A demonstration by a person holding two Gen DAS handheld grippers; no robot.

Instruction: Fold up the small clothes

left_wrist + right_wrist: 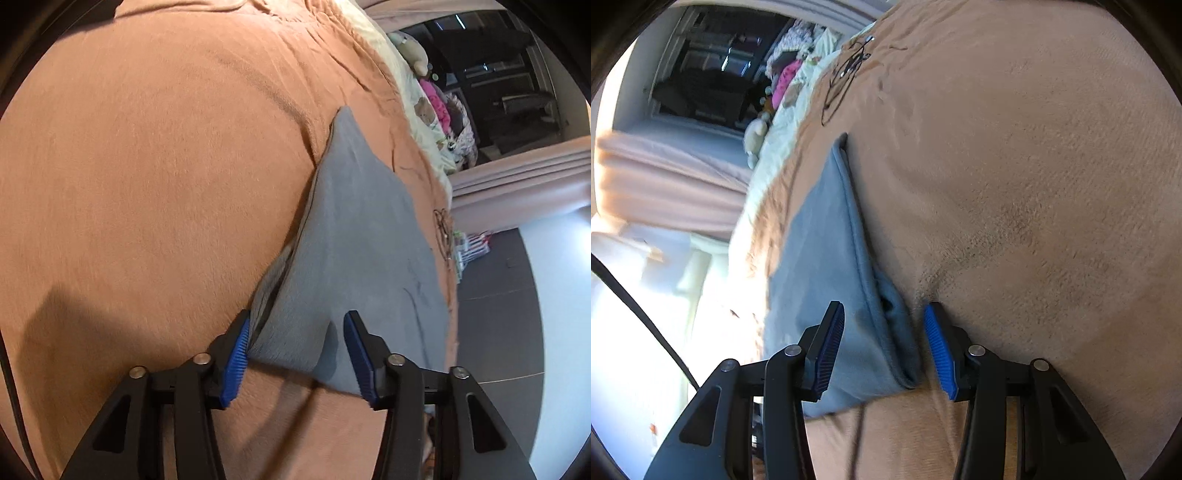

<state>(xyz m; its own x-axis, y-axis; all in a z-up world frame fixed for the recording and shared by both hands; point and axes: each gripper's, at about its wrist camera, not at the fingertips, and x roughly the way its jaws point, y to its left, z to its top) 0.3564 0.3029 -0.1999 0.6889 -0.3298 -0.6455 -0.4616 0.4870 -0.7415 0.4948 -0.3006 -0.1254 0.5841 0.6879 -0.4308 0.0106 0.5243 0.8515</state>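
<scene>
A small grey garment [354,236] lies flat on an orange-brown blanket [147,166]. In the left wrist view my left gripper [295,325] is open, its blue pads [236,354] on either side of the garment's near corner. In the right wrist view the same grey garment [820,243] shows with its hemmed edge toward the blanket [1034,184]. My right gripper [884,314] is open, its blue pads [940,350] straddling the garment's near hemmed corner. Neither gripper is closed on the cloth.
The bed's edge runs beside the garment, with a pale sheet [413,85] and a pile of soft toys and pink clothes [436,103] at the far end. A tangle of black cord [849,62] lies on the blanket. Beyond the edge are pink curtains [665,173] and the floor.
</scene>
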